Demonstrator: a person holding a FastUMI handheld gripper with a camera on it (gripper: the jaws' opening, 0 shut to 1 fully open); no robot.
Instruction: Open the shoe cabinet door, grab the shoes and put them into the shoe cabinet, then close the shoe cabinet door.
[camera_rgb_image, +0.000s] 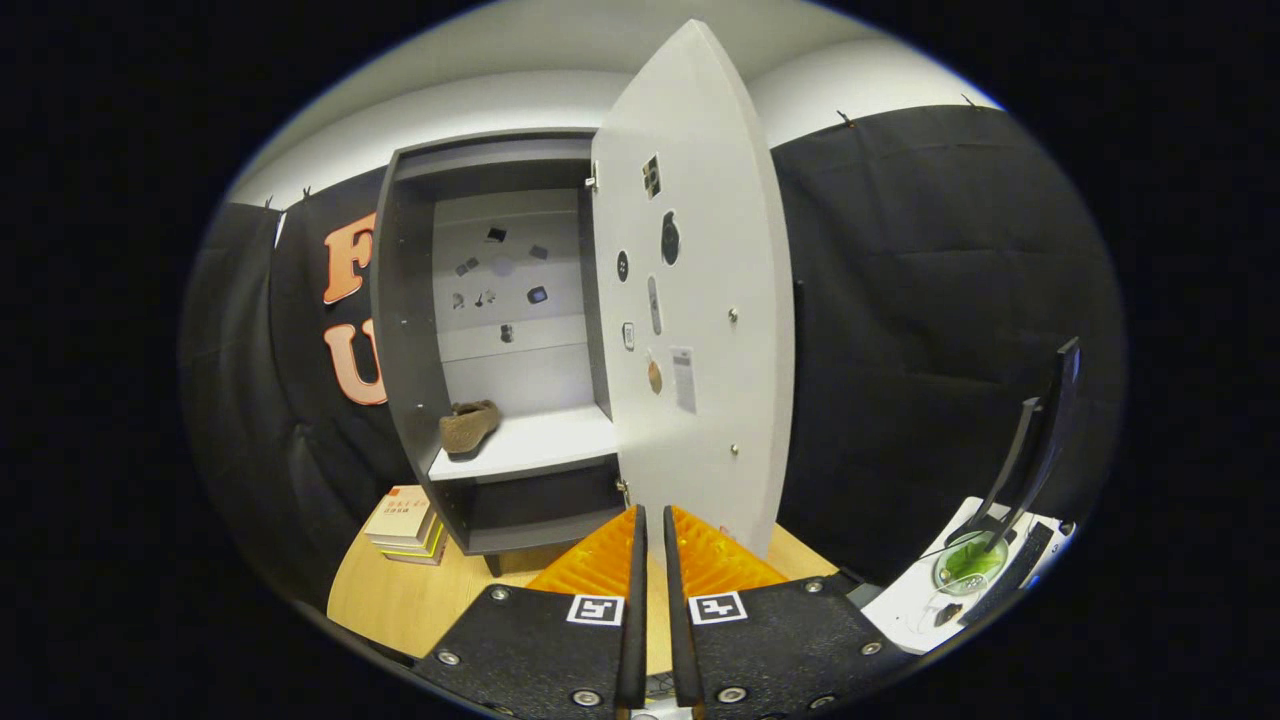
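Observation:
The grey shoe cabinet (405, 330) stands on a wooden table (400, 600) with its white door (700, 300) swung open toward me, edge-on just ahead of my fingers. A brown shoe (468, 425) lies on the white shelf (540, 440) inside, at its left side. My gripper (652, 520) is shut, fingers close together with nothing between them, its tips right at the lower edge of the open door.
A stack of books (405, 522) lies on the table left of the cabinet's foot. To the right stands a white surface (920, 600) with a green round object (968, 560) and a dark stand (1035, 450). Black cloth walls surround the booth.

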